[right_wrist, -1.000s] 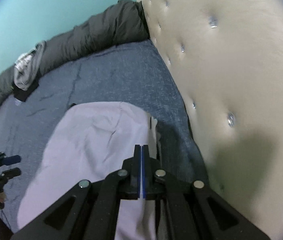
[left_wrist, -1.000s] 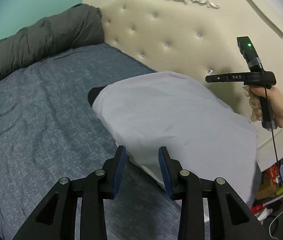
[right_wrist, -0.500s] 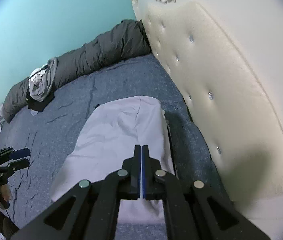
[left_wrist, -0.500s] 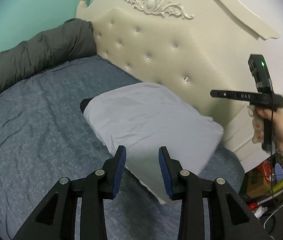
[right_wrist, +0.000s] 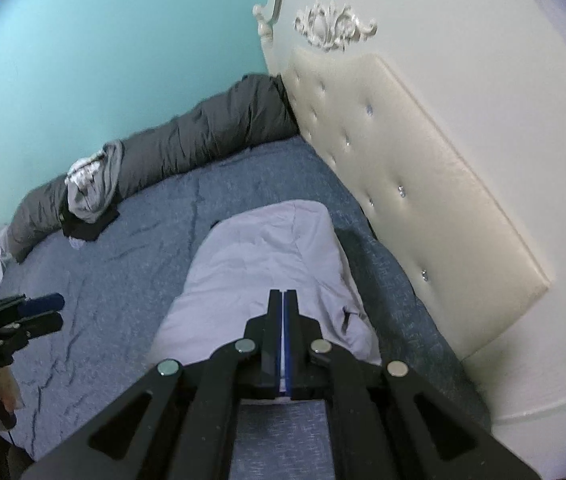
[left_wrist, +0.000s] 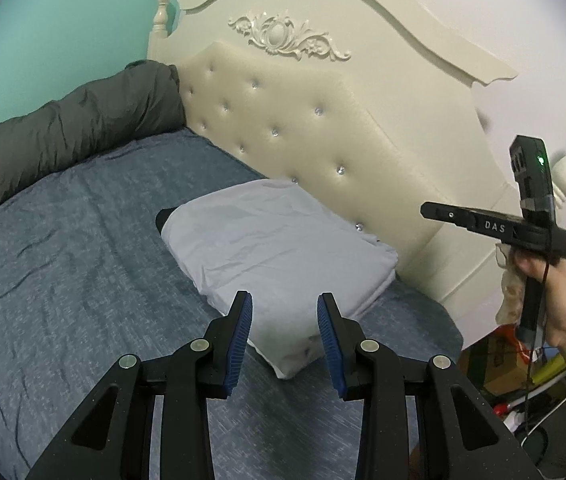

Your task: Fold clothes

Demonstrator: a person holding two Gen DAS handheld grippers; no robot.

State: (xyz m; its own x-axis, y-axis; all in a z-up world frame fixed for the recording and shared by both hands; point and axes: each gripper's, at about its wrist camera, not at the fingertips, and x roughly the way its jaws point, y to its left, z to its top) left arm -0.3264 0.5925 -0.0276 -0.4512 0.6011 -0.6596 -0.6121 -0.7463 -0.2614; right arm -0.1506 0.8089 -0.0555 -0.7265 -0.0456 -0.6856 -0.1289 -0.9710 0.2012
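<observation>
on woven blue bedspread (left_wrist: 83, 280), smooth rectangular folded garment (left_wrist: 275, 248)

Folded garment (left_wrist: 279, 248) at frame centre on the bed (left_wrist: 63, 280), headboard (left_wrist: 323, 128) just behind to its right, rolled duvet (left_wrist: 83, 128) along the wall, upper left

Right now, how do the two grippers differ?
The left gripper has its jaws apart with nothing between them; the right gripper has its jaws shut together, pinching nothing. From its own camera, the left one is over the near corner of the folded garment; the right one is over the garment's middle. Both have blue pads and hover above the garment without touching it.
</observation>
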